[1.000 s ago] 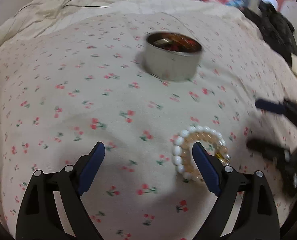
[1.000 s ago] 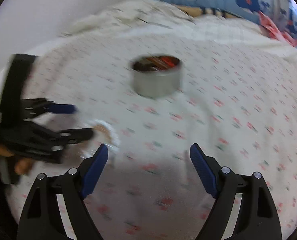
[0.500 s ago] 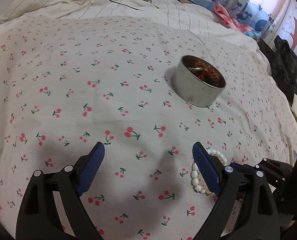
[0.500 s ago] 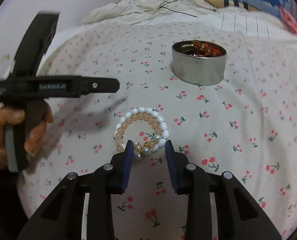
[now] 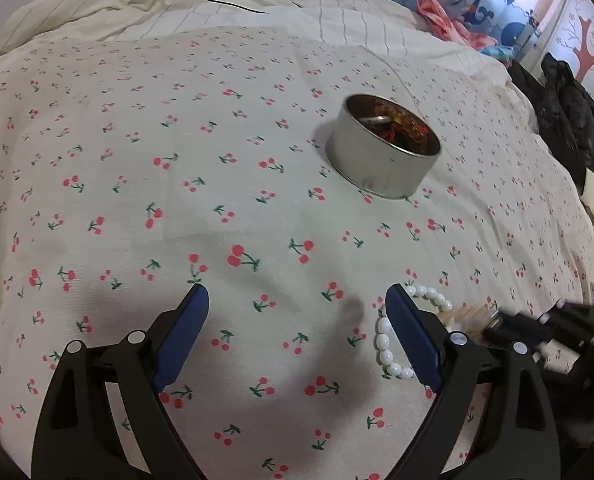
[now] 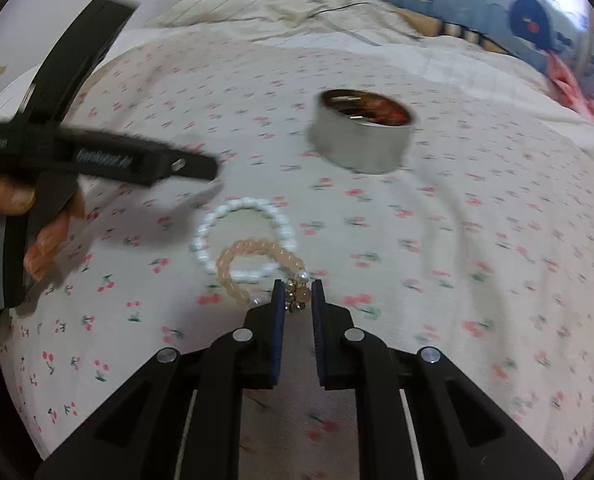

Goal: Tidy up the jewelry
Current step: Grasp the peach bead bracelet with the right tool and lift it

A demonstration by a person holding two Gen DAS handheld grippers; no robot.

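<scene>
The step in hand is the pick-up. The right gripper [image 6: 297, 294] has just been closing, and its blue-padded jaws now stand narrow, pinched on the gold-and-pearl charm cluster of the peach translucent bead bracelet [image 6: 253, 258]. That bracelet lies on the cherry-print white bedsheet [image 6: 477, 260], overlapping a white pearl-like bead bracelet [image 6: 241, 216] — both sit on the near side of the round silver metal tin [image 6: 363, 136], well apart from it.

The tin is open and already holds reddish pieces, so it is likely the destination. The next move calls for a lift that frees the peach loop from the white one without dragging it along, then a carry to the tin's open mouth.

The left gripper [image 5: 297, 334] hangs wide open and empty, its right finger just beside the white beads. A person's hand [image 6: 29, 232] grips its handle — the white lettering on its black body is too blurred to read.
</scene>
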